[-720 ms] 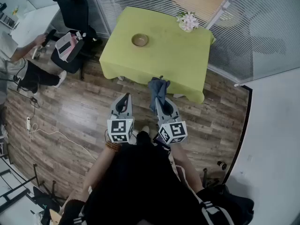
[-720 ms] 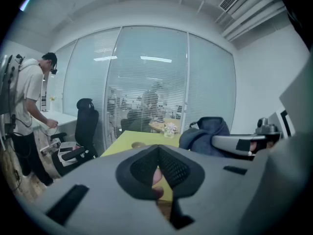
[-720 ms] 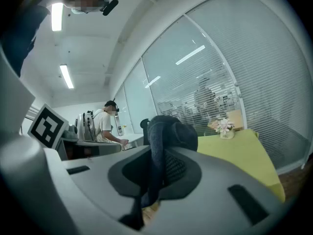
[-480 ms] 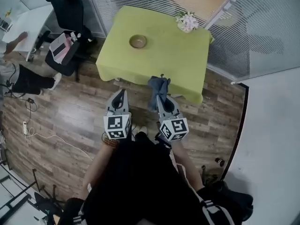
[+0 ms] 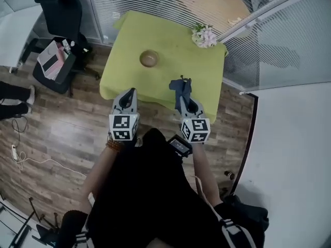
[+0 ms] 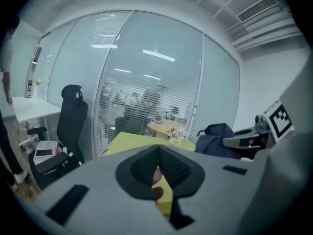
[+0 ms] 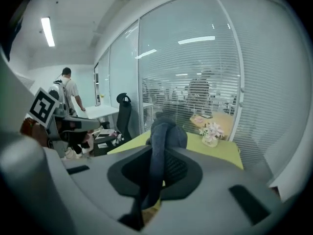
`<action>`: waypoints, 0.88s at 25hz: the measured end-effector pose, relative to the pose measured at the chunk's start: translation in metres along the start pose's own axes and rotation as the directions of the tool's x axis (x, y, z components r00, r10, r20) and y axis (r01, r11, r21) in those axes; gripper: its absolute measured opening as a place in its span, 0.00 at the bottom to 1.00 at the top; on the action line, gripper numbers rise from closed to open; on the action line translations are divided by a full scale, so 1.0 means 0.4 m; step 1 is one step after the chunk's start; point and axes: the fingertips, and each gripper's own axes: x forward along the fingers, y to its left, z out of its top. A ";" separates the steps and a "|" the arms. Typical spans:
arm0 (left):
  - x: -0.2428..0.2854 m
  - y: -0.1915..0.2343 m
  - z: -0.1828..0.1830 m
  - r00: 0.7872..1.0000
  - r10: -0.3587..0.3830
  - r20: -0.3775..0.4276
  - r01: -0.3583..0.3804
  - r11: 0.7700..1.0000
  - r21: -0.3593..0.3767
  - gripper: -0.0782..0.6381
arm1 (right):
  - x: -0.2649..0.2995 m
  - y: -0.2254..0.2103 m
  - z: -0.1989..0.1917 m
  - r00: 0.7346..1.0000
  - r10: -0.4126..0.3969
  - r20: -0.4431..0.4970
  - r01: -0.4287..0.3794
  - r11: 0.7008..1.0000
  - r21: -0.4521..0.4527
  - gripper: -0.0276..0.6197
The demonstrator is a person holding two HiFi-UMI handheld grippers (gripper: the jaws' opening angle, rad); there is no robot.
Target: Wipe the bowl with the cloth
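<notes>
Wooden floor at lower left, blind-covered glass partitions across the top of the head view, and between them a table under a yellow-green cover. Upper centre of that cover: the bowl, small and brownish, sitting alone, with a bunch of pale flowers toward the upper right corner.

Right gripper clamped on the cloth — dark blue, bunched, pinched between closed jaws and standing up past the tips, over the table's near edge. Left gripper with jaws together and nothing held, at the near edge too, lower left of the bowl. Bowl well apart from both tools.

Judged step: the approach, wiping not yet begun. Next move probably calls for reaching up-frame to bring the cloth onto the bowl — perhaps steadying the bowl with the left tool, which would need opening first.

No readable brand or lettering anywhere, only black-and-white square markers on the cubes.
</notes>
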 end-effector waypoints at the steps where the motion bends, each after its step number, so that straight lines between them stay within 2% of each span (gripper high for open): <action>1: 0.023 0.030 0.004 1.000 -0.001 -0.010 0.001 1.000 0.004 0.12 | 0.035 -0.008 0.022 1.000 -0.011 -0.002 0.011 1.000 -0.029 0.09; 7: 0.121 0.132 -0.007 0.996 0.019 -0.085 -0.021 1.000 -0.020 0.12 | 0.230 -0.026 0.069 0.994 0.000 -0.111 -0.024 0.978 -0.209 0.09; 13: 0.258 0.186 -0.021 0.984 0.046 -0.173 -0.044 0.999 0.014 0.12 | 0.510 -0.077 0.053 0.969 0.012 -0.247 -0.076 0.965 -0.250 0.09; 15: 0.305 0.194 -0.021 0.977 0.052 -0.206 -0.043 0.998 0.044 0.12 | 0.594 -0.100 0.042 0.953 0.000 -0.301 -0.087 0.958 -0.275 0.09; 19: 0.399 0.209 -0.022 0.962 0.068 -0.265 -0.045 0.995 0.093 0.12 | 0.734 -0.131 0.001 0.907 0.003 -0.421 -0.114 0.965 -0.237 0.09; 22: 0.438 0.216 -0.034 0.953 0.079 -0.293 -0.048 0.993 0.111 0.12 | 0.818 -0.125 -0.053 0.871 -0.002 -0.492 -0.140 0.958 -0.251 0.09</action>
